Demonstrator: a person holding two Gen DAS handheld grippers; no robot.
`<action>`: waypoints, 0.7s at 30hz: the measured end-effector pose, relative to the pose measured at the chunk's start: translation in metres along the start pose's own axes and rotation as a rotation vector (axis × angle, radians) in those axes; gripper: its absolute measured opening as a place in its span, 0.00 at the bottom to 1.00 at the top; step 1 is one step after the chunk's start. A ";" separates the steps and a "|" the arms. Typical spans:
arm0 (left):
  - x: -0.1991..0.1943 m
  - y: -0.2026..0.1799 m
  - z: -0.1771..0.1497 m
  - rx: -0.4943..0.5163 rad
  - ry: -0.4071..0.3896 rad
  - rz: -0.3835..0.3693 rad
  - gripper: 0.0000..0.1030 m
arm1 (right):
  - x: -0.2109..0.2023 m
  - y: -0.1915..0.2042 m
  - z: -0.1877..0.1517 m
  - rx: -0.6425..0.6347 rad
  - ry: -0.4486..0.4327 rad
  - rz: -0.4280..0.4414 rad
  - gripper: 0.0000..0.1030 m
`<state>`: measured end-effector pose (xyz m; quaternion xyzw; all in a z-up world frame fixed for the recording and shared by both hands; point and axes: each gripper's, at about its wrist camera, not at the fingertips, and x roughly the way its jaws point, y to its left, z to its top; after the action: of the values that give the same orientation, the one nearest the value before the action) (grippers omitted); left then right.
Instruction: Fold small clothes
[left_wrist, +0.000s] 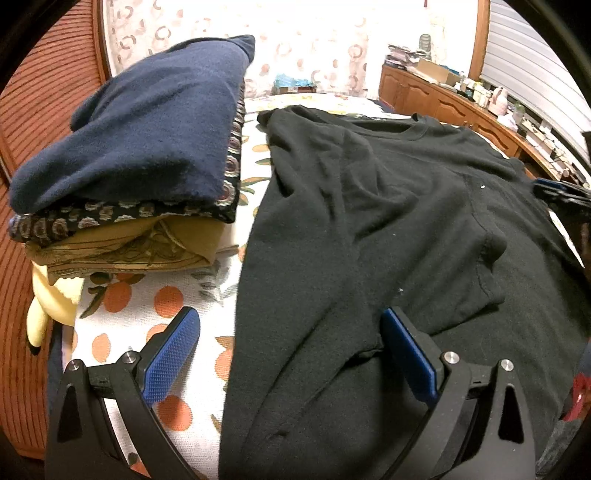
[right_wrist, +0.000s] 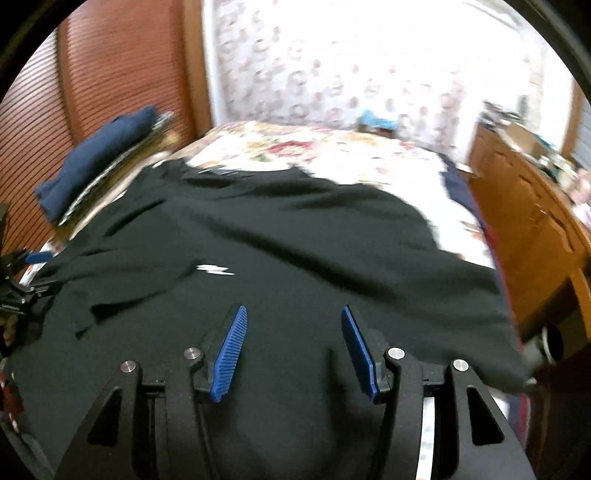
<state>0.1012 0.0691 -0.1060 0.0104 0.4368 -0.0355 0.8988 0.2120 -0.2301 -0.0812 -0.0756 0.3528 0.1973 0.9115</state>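
A black t-shirt (left_wrist: 388, 206) lies spread on the bed, its collar toward the far end and one sleeve folded over its body. My left gripper (left_wrist: 291, 332) is open and empty above the shirt's left edge. The right wrist view is blurred: the same shirt (right_wrist: 295, 236) fills the middle, with a small white mark on it. My right gripper (right_wrist: 293, 328) is open and empty just above the shirt's near part. The right gripper also shows at the right edge of the left wrist view (left_wrist: 561, 192).
A stack of folded clothes (left_wrist: 129, 155) with a navy piece on top sits on the bed's left side. The flowered bedspread (left_wrist: 155, 302) shows beside it. A yellow soft object (left_wrist: 48, 306) lies at the bed's left edge. A wooden sideboard (left_wrist: 450, 99) with clutter stands at right.
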 end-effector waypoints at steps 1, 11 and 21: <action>-0.002 0.000 0.000 0.000 -0.012 0.004 0.96 | -0.007 -0.015 -0.004 0.022 -0.006 -0.021 0.54; -0.050 -0.019 0.012 -0.021 -0.268 -0.011 0.96 | -0.026 -0.134 -0.040 0.270 0.029 -0.152 0.54; -0.079 -0.068 0.032 0.024 -0.395 -0.070 0.96 | -0.013 -0.162 -0.048 0.420 0.070 -0.042 0.54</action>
<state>0.0726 0.0044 -0.0238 -0.0012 0.2517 -0.0732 0.9650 0.2409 -0.3948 -0.1083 0.1021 0.4158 0.0974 0.8984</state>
